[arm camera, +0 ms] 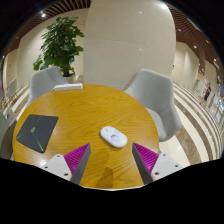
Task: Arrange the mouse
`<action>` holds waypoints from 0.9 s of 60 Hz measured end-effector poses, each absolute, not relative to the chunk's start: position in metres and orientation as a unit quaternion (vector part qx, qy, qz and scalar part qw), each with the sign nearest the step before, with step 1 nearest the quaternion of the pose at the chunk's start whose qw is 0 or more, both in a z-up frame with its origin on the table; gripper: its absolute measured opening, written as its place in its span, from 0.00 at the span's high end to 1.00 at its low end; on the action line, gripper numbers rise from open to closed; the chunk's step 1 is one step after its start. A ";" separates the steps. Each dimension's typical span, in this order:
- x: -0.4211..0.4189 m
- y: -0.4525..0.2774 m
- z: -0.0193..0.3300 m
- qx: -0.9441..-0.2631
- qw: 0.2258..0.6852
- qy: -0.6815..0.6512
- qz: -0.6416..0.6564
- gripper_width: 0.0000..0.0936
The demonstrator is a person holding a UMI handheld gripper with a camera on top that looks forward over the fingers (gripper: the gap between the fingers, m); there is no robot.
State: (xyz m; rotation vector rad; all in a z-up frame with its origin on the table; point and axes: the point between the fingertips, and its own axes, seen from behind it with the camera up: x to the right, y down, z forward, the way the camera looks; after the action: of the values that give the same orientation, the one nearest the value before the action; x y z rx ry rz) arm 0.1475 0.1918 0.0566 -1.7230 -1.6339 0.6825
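Observation:
A white mouse lies on the round wooden table, just ahead of my fingers and slightly toward the right one. My gripper is open and empty, its pink-padded fingers spread wide above the table's near edge. Nothing stands between them but bare wood.
A dark grey mouse mat lies on the table to the left. Grey chairs stand at the far left and right of the table. A potted plant stands behind, beside a wide white column.

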 end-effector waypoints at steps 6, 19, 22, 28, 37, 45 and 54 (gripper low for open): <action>0.133 0.197 0.042 -0.652 0.330 -0.629 0.266 0.07; 0.103 0.213 0.006 -0.649 0.322 -0.638 0.260 0.07; 0.098 0.217 0.000 -0.650 0.320 -0.639 0.258 0.07; 0.085 0.224 -0.010 -0.653 0.315 -0.639 0.257 0.07; 0.066 0.226 -0.016 -0.653 0.305 -0.640 0.265 0.07; 0.052 0.229 -0.017 -0.654 0.300 -0.641 0.269 0.07; 0.046 0.223 -0.019 -0.657 0.286 -0.639 0.280 0.16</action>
State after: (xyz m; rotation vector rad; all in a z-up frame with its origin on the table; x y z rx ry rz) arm 0.0463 0.2235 -0.0194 -1.7570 -1.7075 0.7478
